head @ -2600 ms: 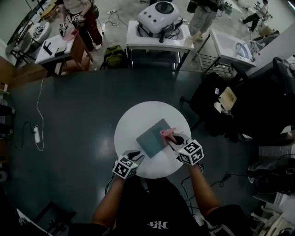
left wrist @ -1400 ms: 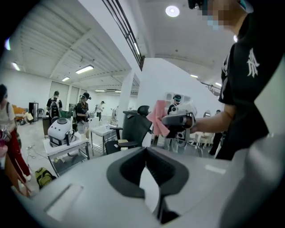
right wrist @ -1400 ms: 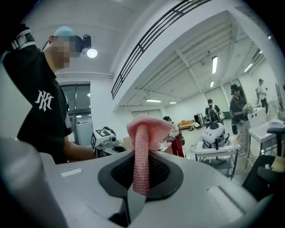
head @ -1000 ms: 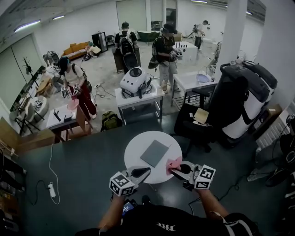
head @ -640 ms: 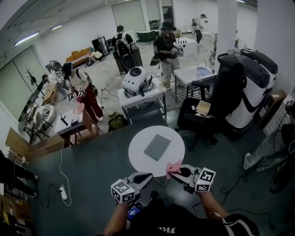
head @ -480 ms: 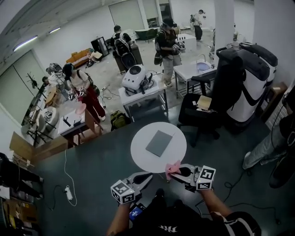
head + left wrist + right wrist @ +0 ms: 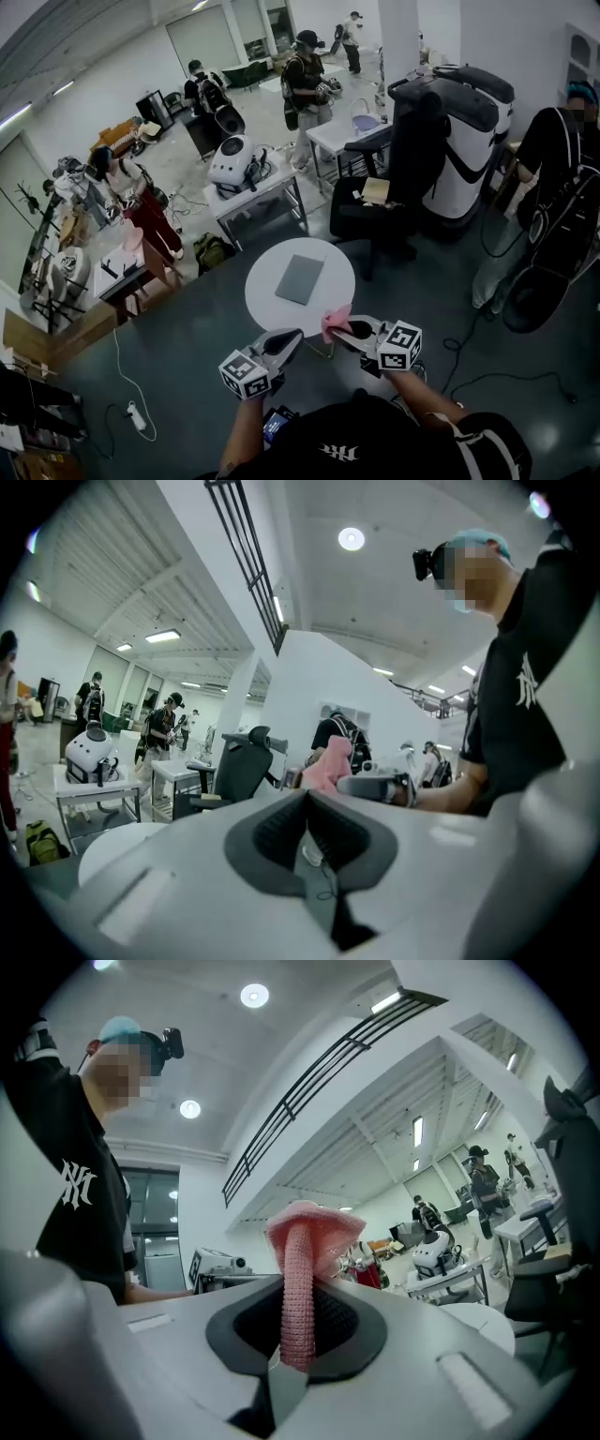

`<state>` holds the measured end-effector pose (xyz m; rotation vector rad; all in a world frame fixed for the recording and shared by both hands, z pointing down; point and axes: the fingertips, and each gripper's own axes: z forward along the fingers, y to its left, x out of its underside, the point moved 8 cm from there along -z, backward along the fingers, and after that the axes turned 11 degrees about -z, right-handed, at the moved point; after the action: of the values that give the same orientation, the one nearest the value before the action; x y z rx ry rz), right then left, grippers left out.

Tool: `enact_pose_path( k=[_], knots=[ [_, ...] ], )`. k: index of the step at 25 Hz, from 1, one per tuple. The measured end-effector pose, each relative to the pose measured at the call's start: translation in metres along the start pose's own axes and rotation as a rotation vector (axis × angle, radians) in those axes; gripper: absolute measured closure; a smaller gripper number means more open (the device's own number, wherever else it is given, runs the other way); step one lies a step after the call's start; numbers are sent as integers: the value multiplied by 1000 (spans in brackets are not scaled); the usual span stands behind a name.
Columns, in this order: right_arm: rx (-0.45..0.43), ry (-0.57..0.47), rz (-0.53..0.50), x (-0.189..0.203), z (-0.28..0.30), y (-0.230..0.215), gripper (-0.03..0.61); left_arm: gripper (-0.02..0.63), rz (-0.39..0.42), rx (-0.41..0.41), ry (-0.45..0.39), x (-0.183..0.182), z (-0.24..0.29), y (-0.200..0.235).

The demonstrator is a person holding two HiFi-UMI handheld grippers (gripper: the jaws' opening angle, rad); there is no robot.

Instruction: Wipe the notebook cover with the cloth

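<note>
A grey notebook [image 7: 300,278] lies flat on the round white table [image 7: 267,300]. My right gripper [image 7: 336,329] is shut on a pink cloth [image 7: 334,323] and hangs level just off the table's near edge. In the right gripper view the pink cloth [image 7: 298,1269] stands pinched between the jaws. My left gripper [image 7: 293,337] is shut with nothing in it, near the table's near edge, left of the right one. From the left gripper view the shut left gripper [image 7: 307,797] faces the cloth [image 7: 328,765] and the right gripper [image 7: 375,786].
A black office chair [image 7: 380,202] stands behind the table. A white table [image 7: 253,183] with a white device [image 7: 234,159] stands beyond, several people are further back, and one person [image 7: 553,197] stands at the right. Cables [image 7: 127,375] lie on the dark floor.
The head view has lifted from steeply down to take in the room. Both grippers have drawn back from over the table to its near edge, the cloth still held in the right.
</note>
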<state>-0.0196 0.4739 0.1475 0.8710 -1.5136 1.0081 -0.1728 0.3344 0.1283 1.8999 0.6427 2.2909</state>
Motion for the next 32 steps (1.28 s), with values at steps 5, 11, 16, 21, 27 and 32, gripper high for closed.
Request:
enact_pose_path(
  k=[5, 11, 16, 21, 27, 32],
  knots=[
    [-6, 23, -31, 5, 27, 45, 551, 611, 5, 13, -7, 7, -57, -2],
    [17, 0, -69, 5, 61, 89, 552, 611, 5, 17, -12, 18, -119, 1],
    [22, 20, -119, 18, 88, 127, 554, 611, -26, 49, 3, 41, -155, 17],
    [66, 9, -118, 6, 89, 129, 552, 611, -31, 84, 0, 42, -165, 19],
    [72, 35, -114, 3, 85, 129, 552, 611, -65, 77, -35, 36, -161, 21],
    [59, 27, -76, 12, 93, 125, 552, 611, -56, 28, -45, 32, -174, 34]
  ],
)
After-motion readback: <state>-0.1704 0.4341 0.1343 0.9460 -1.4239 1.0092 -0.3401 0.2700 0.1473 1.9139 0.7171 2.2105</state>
